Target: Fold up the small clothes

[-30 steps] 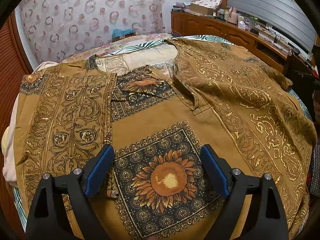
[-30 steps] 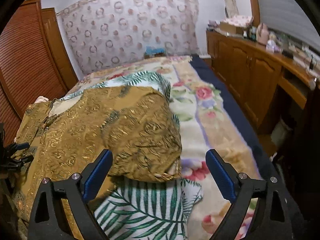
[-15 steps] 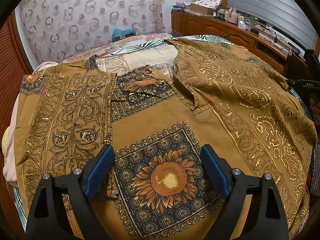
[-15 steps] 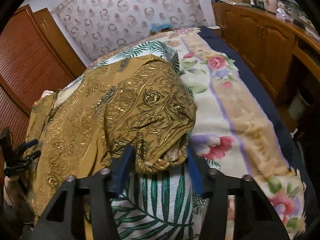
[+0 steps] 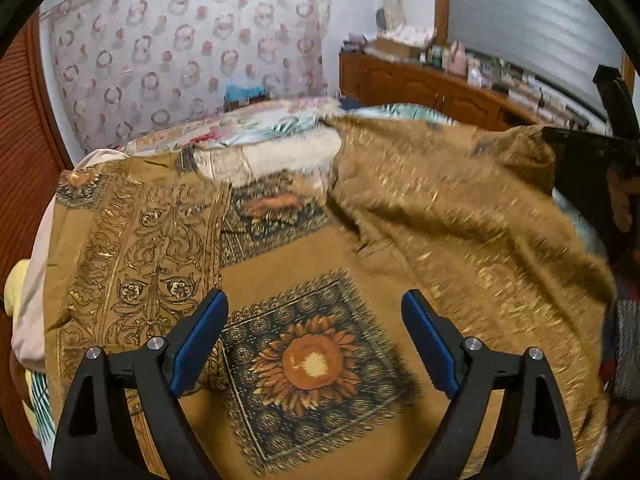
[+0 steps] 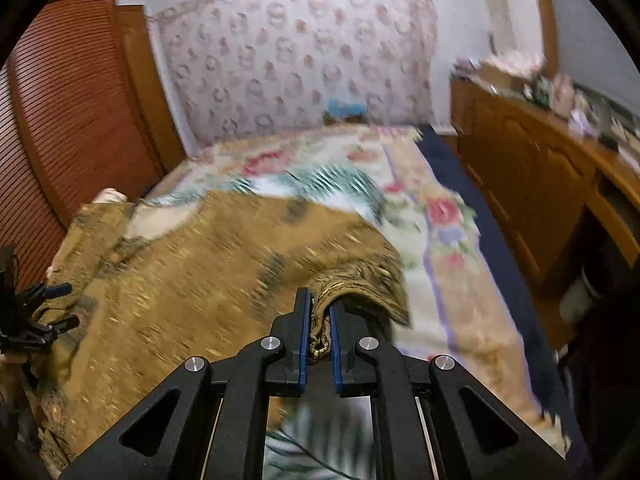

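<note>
**Sleeve of Patterned Shirt Pinched and Raised Over Bed**

A brown shirt (image 5: 360, 248) with gold scrollwork and sunflower panels was seen spread across a floral bedspread (image 6: 436, 216), its collar towards the padded headboard (image 6: 296, 52). The right gripper (image 6: 319, 330) was shown with its blue pads nearly together, the jaws having just been closing, and a bunched cuff of the shirt's sleeve (image 6: 352, 276) was clamped between them. The sleeve was held up off the bedspread, the cloth behind it blurred. From the left wrist camera, the same sleeve side was seen lifted into a ridge at the right of the garment, below the dark shape of the right gripper at the frame's edge.

The left gripper (image 5: 316, 340) was pictured with its jaws spread wide above the large sunflower panel (image 5: 312, 364) on the shirt's front; nothing was held between its pads, and whether they touched the cloth could not be told. The shirt's other sleeve (image 5: 140, 248) was seen lying flat at the left. A wooden cabinet (image 6: 532, 184) with cluttered items on top was visible beside the bed, and slatted wooden doors (image 6: 64, 120) stood at the left.
</note>
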Demonstrator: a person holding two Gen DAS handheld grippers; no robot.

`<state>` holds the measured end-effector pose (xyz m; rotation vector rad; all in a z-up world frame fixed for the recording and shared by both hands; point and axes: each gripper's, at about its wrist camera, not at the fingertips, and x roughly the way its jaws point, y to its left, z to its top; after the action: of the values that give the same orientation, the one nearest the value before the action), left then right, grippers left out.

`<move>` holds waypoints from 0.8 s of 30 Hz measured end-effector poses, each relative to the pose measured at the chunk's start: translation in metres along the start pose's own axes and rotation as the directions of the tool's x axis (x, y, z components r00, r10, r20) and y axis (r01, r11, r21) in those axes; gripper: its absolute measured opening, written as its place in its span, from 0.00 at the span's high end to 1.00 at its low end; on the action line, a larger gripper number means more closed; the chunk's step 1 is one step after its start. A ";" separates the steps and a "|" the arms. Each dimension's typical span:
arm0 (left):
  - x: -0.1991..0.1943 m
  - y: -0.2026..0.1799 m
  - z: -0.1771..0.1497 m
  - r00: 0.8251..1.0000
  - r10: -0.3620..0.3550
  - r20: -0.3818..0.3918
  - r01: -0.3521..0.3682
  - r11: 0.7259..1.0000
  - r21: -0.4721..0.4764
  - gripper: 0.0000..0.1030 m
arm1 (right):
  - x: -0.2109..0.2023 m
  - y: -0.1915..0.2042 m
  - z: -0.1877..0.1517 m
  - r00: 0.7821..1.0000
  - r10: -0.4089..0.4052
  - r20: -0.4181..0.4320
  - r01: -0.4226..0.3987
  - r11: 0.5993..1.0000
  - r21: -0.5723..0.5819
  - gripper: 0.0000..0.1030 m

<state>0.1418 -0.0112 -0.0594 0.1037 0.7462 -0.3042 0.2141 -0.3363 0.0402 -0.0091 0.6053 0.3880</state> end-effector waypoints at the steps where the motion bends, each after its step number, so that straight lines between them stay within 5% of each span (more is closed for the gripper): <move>1: -0.004 0.000 0.001 1.000 -0.008 0.010 0.008 1.000 -0.015 0.14 | -0.002 0.013 0.004 1.000 0.018 0.017 -0.017 0.999 -0.036 0.92; 8: -0.033 -0.003 0.000 0.993 -0.060 0.101 0.069 0.994 -0.085 0.14 | -0.002 0.080 -0.004 0.990 0.139 0.007 -0.134 0.969 -0.205 0.91; 10: -0.039 -0.008 0.000 0.992 -0.022 0.124 0.031 0.997 -0.074 0.14 | 0.001 0.090 -0.013 0.992 0.123 -0.012 -0.122 0.965 -0.230 0.77; 17: -0.044 -0.017 -0.002 0.990 -0.022 0.141 0.032 0.997 -0.066 0.14 | -0.003 0.066 -0.024 0.994 0.111 0.005 -0.109 0.979 -0.170 0.42; 24: -0.044 -0.022 -0.003 0.987 -0.022 0.157 0.034 0.997 -0.076 0.14 | 0.020 0.041 -0.016 0.996 0.055 -0.063 -0.058 0.997 -0.049 0.42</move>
<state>0.1028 -0.0217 -0.0313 -0.0050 0.6032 -0.3055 0.2063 -0.2932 0.0203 -0.0526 0.6577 0.4593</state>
